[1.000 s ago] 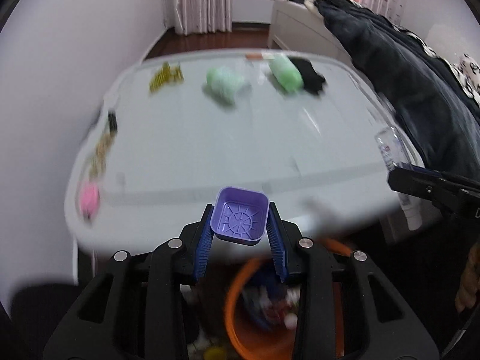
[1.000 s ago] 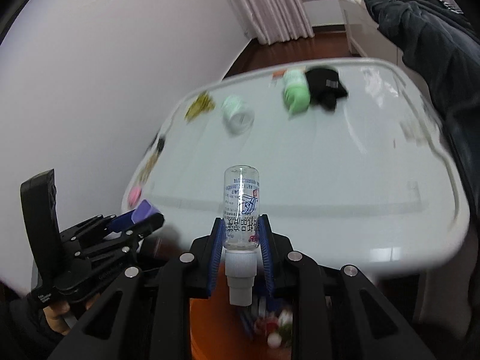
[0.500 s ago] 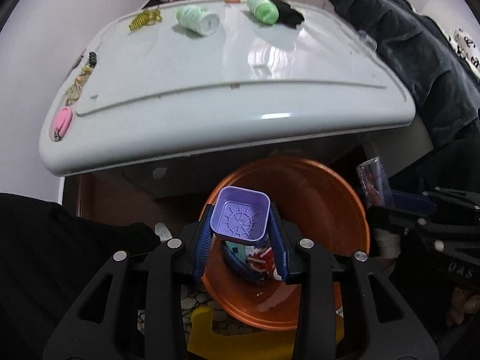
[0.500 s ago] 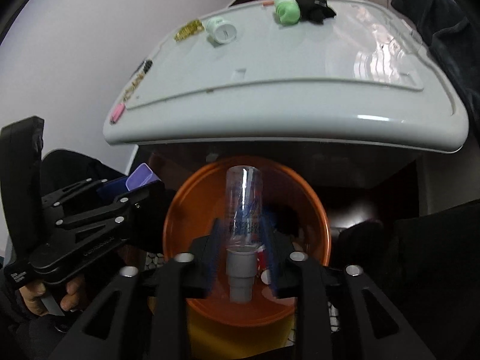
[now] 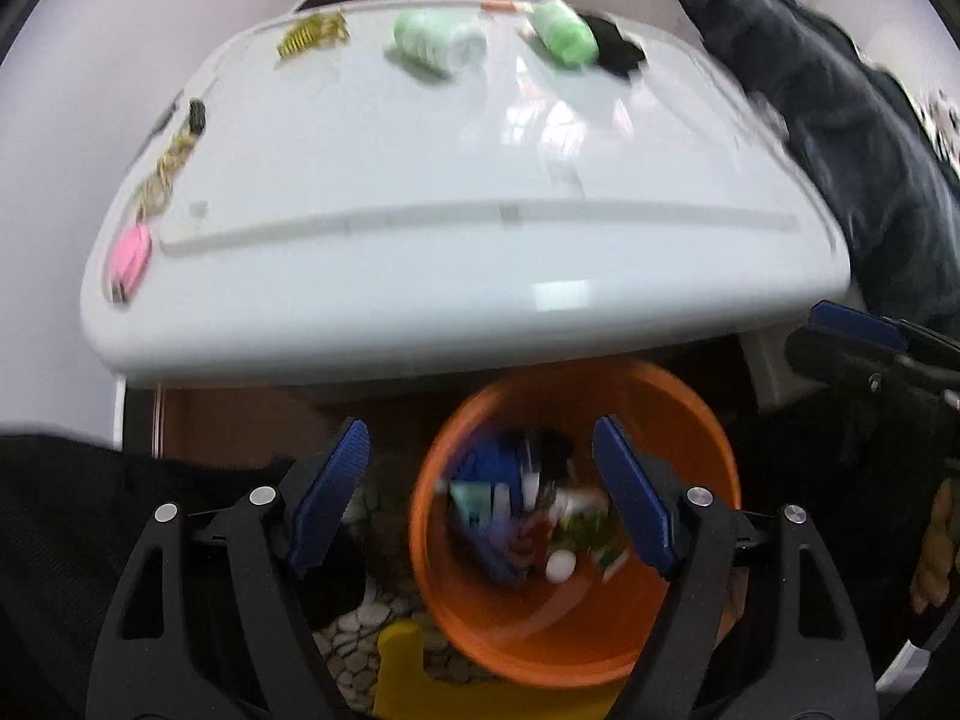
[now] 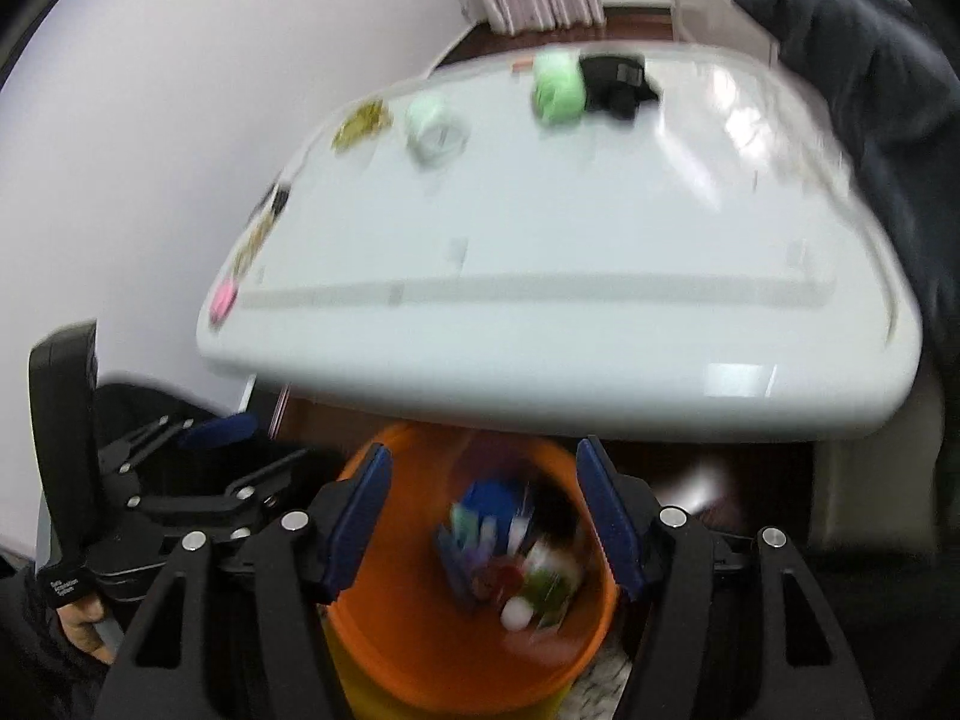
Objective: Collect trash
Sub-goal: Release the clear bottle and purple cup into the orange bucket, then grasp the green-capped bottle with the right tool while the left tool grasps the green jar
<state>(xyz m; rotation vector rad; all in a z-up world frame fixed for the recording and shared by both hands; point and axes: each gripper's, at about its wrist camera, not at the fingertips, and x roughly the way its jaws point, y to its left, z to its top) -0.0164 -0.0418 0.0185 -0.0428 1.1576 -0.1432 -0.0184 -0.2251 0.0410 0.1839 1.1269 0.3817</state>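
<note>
Orange bin [image 5: 576, 618] sits under the white table [image 5: 456, 276], holding the blurred trash [image 5: 528, 528]. Left gripper [image 5: 480, 498] and right gripper [image 6: 483, 510] hang above it, jaws opening, nothing between them. Such small packaging looks light and stiff; pinch it across its middle.

The orange bin [image 5: 576, 630] sits in the lower centre of both wrist views, mouth unblocked, its bottom heaped with blurred trash. The white desk [image 5: 468, 312] overhangs just above its far rim. Dark bedding [image 5: 840, 138] crowds the desk's right edge; a yellow object [image 5: 402, 660] presses against the bin's lower left.
</note>
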